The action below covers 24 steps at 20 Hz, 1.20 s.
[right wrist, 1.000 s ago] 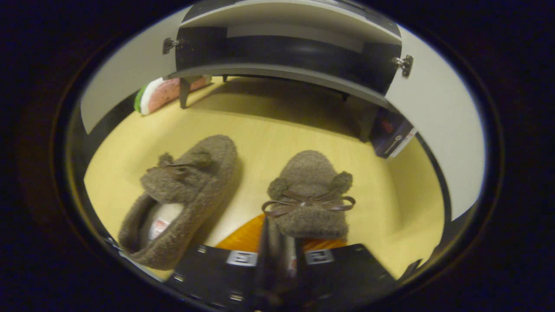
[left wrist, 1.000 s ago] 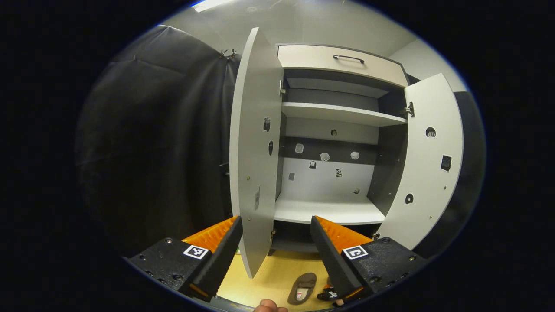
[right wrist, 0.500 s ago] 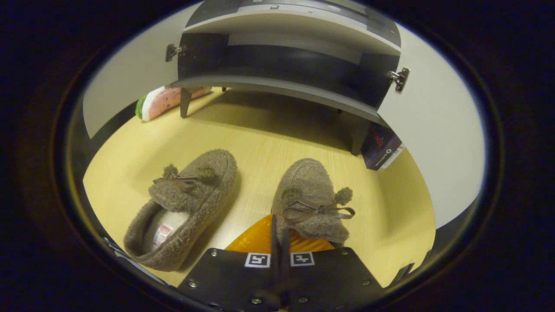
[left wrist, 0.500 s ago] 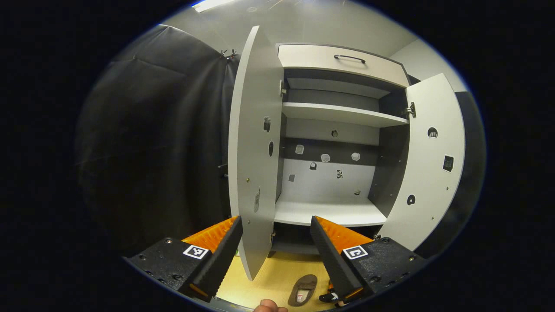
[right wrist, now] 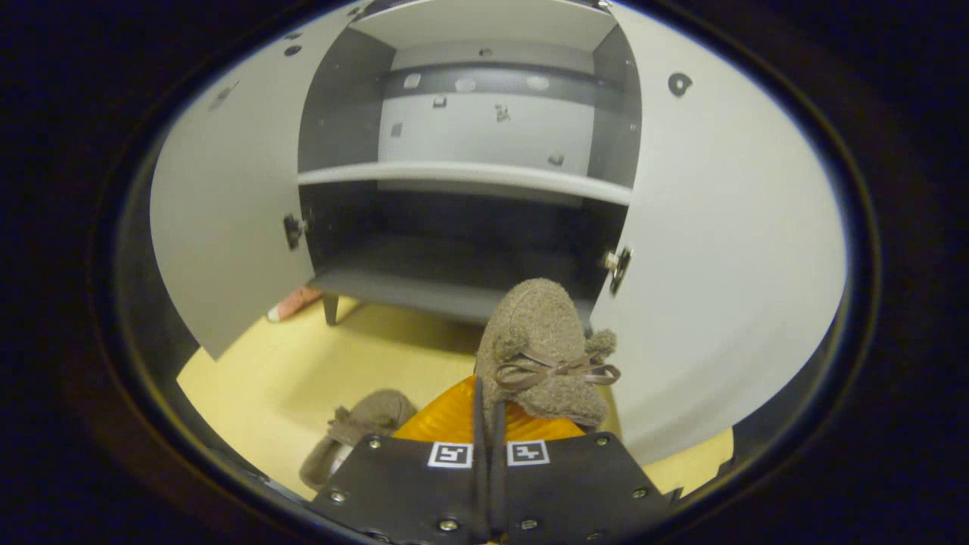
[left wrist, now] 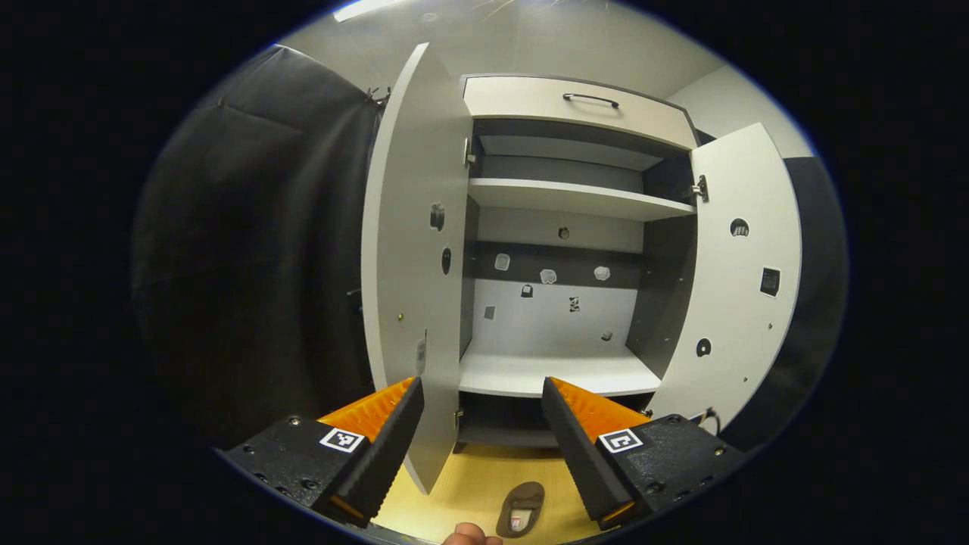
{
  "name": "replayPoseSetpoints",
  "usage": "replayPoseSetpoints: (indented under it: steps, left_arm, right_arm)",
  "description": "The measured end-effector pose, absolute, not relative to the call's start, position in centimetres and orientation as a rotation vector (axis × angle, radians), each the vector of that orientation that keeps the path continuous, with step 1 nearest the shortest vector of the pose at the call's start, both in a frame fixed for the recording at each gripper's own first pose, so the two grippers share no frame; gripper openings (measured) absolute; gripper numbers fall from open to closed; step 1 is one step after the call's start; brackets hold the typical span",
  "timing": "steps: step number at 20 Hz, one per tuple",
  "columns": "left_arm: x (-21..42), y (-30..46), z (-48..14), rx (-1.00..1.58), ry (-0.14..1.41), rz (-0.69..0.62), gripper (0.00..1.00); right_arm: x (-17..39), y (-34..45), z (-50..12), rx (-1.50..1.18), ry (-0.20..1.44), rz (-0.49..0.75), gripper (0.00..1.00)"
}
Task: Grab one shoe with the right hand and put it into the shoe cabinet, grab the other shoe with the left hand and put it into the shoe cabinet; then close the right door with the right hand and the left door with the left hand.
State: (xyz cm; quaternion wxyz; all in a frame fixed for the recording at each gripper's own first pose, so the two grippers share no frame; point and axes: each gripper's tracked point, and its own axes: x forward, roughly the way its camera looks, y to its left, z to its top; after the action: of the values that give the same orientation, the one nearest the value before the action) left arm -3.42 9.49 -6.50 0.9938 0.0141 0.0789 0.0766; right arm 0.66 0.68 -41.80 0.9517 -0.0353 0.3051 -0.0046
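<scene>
Your right gripper [right wrist: 488, 409] is clamped tight on one fuzzy brown shoe [right wrist: 541, 352] — held up before the shoe cabinet [right wrist: 462, 174], both doors open. Your left gripper [left wrist: 481, 424] gapes wide, holding nothing — the other shoe [right wrist: 356, 431] lies on the floor [right wrist: 303, 378].

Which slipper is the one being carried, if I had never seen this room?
Find the open shoe cabinet. Before its dark bottom compartment, a fuzzy brown slipper with a bow is raised, clamped by the right gripper. Its twin slipper lies on the yellow floor.

left gripper [left wrist: 481, 424] body: black plates, 2 square markers, small screws
right gripper [right wrist: 488, 424] body: black plates, 2 square markers, screws
</scene>
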Motion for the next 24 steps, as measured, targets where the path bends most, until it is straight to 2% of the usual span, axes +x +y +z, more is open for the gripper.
replayPoseSetpoints:
  steps: [7, 8, 9, 14, 15, 17, 18, 19, 21, 22, 24]
  left_arm:
    - [-3.3, 9.8, -6.8, -0.004, 0.152, 0.166, 0.97]
    - [-3.4, 10.0, -6.8, -0.002, 0.150, 0.174, 0.94]
    - [-3.4, 10.2, -6.7, 0.000, 0.149, 0.182, 0.97]
    - [-3.0, 11.0, -6.6, 0.002, 0.142, 0.210, 0.97]
    - [-2.9, 11.2, -6.8, 0.002, 0.145, 0.215, 0.93]
    - [-2.7, 11.2, -7.1, 0.000, 0.150, 0.223, 0.97]
    - [-2.6, 11.3, -7.2, 0.000, 0.155, 0.228, 0.94]
    - [-2.6, 11.5, -7.4, 0.001, 0.160, 0.233, 0.97]
    - [-2.4, 11.8, -7.6, 0.003, 0.164, 0.247, 0.97]
    - [-2.4, 12.0, -7.6, 0.003, 0.166, 0.254, 0.94]
    - [-2.4, 12.4, -7.5, 0.006, 0.165, 0.270, 0.96]
  right_arm:
    - [9.3, 0.8, -30.4, -0.073, 0.385, -0.003, 0.02]
    - [10.5, 0.8, -29.5, -0.075, 0.368, -0.002, 0.02]
    - [11.8, 0.9, -28.8, -0.070, 0.352, -0.001, 0.02]
    - [18.7, 1.5, -26.9, -0.093, 0.311, 0.006, 0.02]
    - [20.2, 1.6, -26.8, -0.093, 0.310, 0.009, 0.02]
    - [23.3, 1.5, -26.6, -0.085, 0.304, -0.002, 0.02]
    - [24.8, 1.4, -26.5, -0.085, 0.303, -0.010, 0.02]
    - [26.1, 1.4, -26.5, -0.092, 0.302, -0.015, 0.02]
    - [28.8, 1.1, -26.7, -0.106, 0.312, -0.024, 0.02]
    - [29.7, 0.9, -26.9, -0.108, 0.316, -0.028, 0.02]
    - [31.6, 0.6, -27.9, -0.118, 0.335, -0.042, 0.02]
